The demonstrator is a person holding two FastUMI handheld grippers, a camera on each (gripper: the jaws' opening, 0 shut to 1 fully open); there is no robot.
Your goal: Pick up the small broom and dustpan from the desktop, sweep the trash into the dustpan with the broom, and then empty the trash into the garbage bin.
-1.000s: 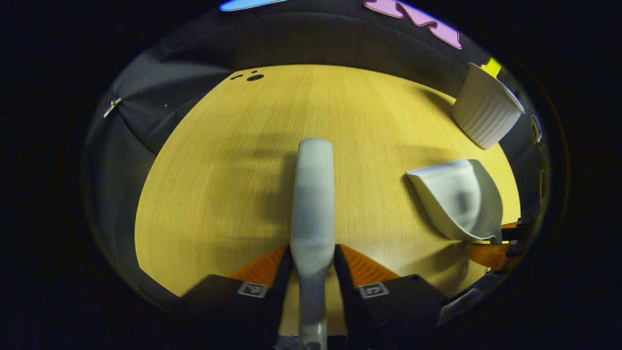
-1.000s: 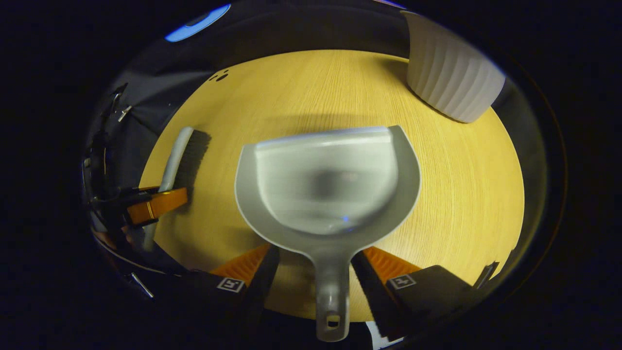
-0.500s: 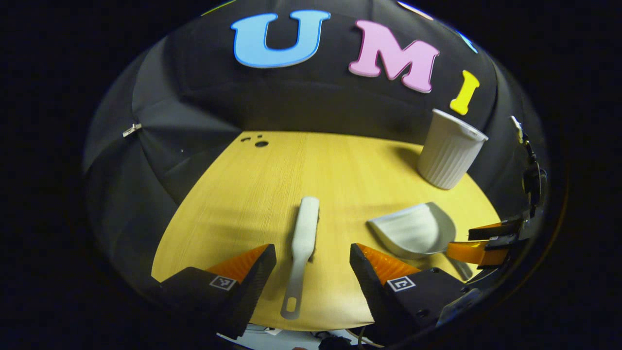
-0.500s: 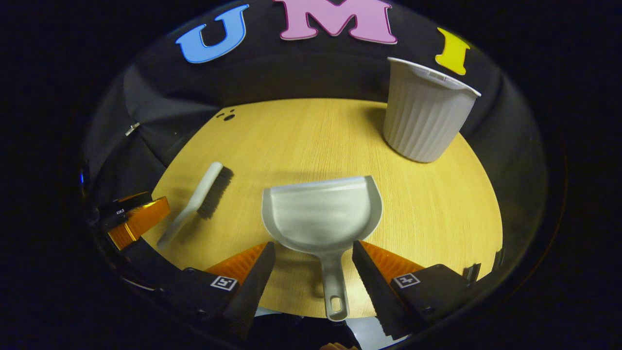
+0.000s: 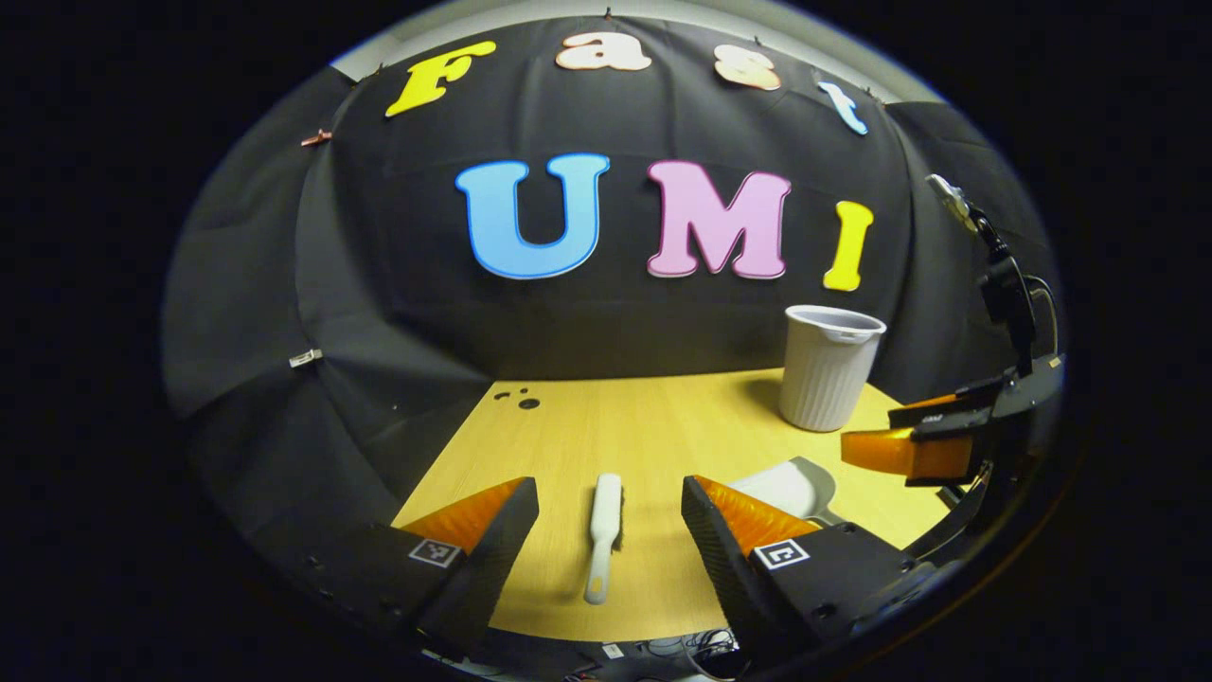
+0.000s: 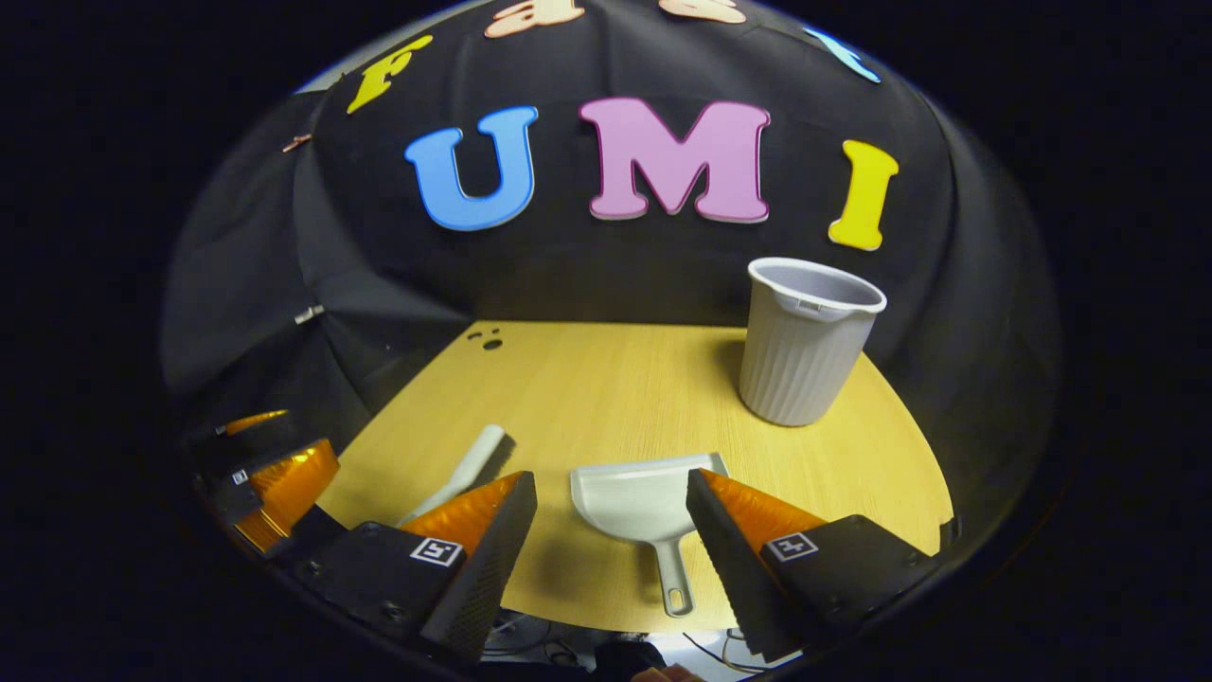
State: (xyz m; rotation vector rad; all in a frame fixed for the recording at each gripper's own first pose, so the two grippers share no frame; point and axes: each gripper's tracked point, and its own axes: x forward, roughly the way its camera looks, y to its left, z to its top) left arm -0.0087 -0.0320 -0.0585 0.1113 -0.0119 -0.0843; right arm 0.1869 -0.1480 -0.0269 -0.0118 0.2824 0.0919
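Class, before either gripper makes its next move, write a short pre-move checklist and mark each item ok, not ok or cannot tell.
1. Left gripper open: ok.
2. Right gripper open: ok.
3. Small broom flat on the desktop, lined up between the left fingers: ok.
4. Dustpan flat, handle toward the right gripper: ok.
5. Garbage bin upright, mouth open: ok.
6. Trash visible on the desktop to sweep: not ok.
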